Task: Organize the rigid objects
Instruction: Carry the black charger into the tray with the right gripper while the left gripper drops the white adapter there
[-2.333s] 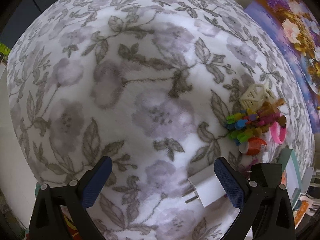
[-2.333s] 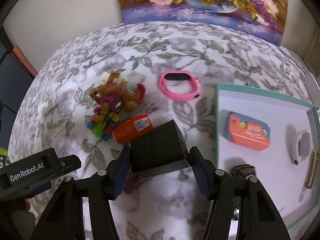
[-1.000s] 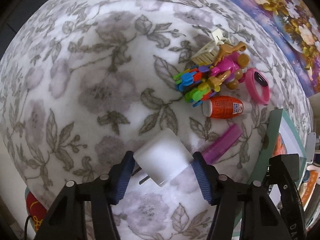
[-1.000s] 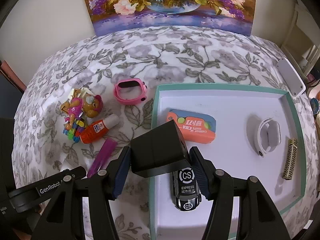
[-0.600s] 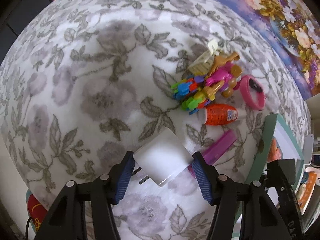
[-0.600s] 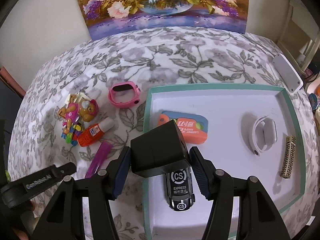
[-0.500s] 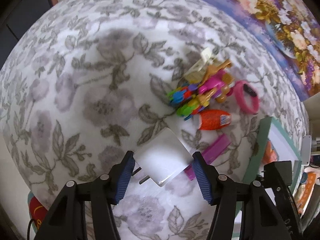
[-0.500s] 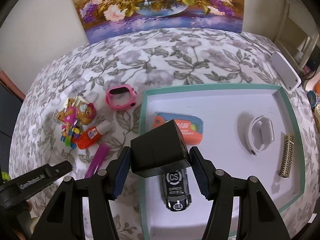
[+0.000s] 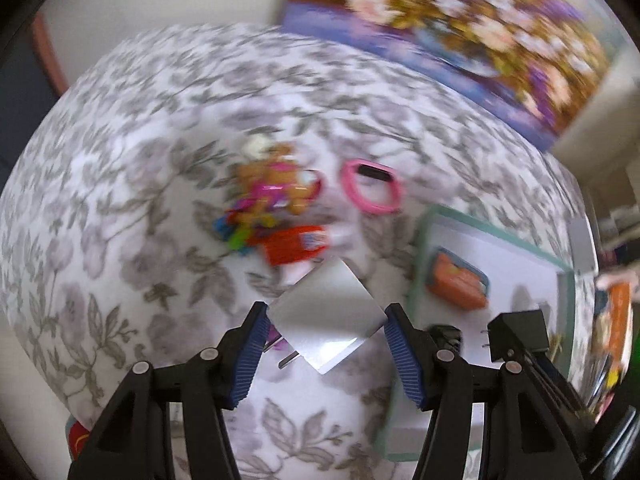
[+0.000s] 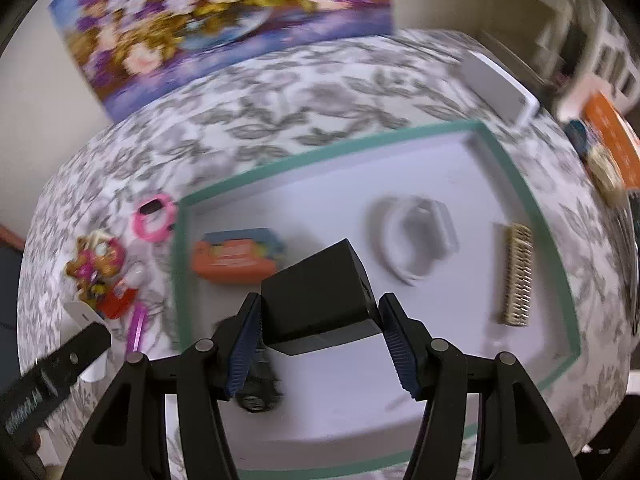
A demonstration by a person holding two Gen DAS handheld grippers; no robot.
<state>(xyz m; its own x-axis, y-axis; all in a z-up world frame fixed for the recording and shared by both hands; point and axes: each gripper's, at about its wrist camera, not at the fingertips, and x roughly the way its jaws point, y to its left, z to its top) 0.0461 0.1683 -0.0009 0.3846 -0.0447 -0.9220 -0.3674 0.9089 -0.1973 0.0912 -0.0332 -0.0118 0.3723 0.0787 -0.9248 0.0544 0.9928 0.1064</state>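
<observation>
My left gripper [image 9: 325, 346] is shut on a white plug adapter [image 9: 326, 320], held above the floral cloth just left of the teal-rimmed tray [image 9: 496, 232]. My right gripper [image 10: 318, 334] is shut on a black plug adapter [image 10: 318, 304] above the tray [image 10: 516, 168]. Inside the tray lie an orange case [image 10: 236, 258], a white band [image 10: 416, 236], a beige comb-like piece [image 10: 518, 274] and a black toy car [image 10: 256, 392], partly hidden under my fingers. Both views are blurred by motion.
On the cloth left of the tray lie a pink watch band [image 9: 372, 192], a toy figure with coloured clips [image 9: 268, 204], an orange glue bottle [image 9: 296, 242] and a purple stick [image 10: 138, 326]. A flower painting [image 10: 208, 12] leans on the wall. A white box [image 10: 498, 88] sits at the far right edge.
Both grippers swung to the right with their adapters held. The black adapter is now further over the tray's middle; the white adapter has come close to the tray's left rim.
</observation>
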